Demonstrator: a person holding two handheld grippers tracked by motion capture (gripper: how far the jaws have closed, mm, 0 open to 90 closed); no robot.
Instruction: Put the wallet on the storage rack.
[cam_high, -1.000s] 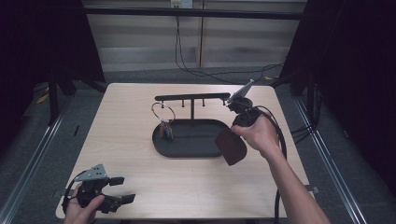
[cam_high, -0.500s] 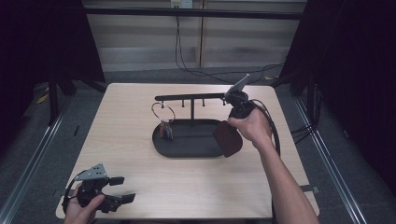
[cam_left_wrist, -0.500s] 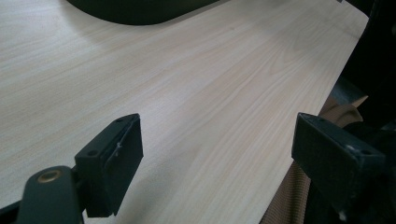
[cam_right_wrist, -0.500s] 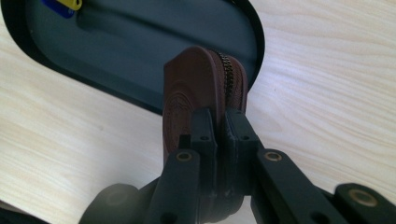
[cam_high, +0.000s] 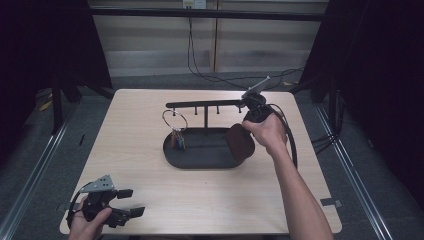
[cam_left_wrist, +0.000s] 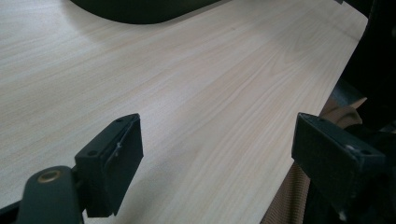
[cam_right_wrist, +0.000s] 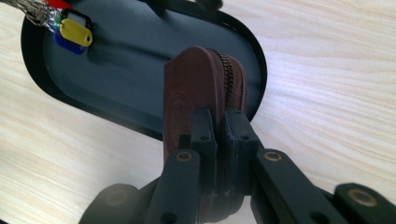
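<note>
A black stand with an oval base (cam_high: 200, 155) and a pegged crossbar (cam_high: 205, 104) sits mid-table. A key ring with coloured tags (cam_high: 175, 131) hangs from the bar's left end; its yellow tag (cam_right_wrist: 77, 33) lies over the base (cam_right_wrist: 121, 70). My right gripper (cam_high: 248, 127) is shut on a brown zippered pouch (cam_high: 240, 142), held in the air over the base's right end. In the right gripper view the jaws pinch the pouch (cam_right_wrist: 201, 88) at its edge, my gripper (cam_right_wrist: 218, 133) pointing down. My left gripper (cam_high: 127, 202) rests open at the table's near left corner, nothing between its fingers (cam_left_wrist: 116, 154).
The light wooden table (cam_high: 150, 200) has bare room in front of and beside the stand. Its near edge runs close by the left gripper (cam_left_wrist: 219, 149). Cables (cam_high: 290, 145) trail from the right gripper over the right side. Dark floor and rails surround the table.
The right hand has carried the pouch up and back toward the crossbar's right end. The left gripper has stayed put.
</note>
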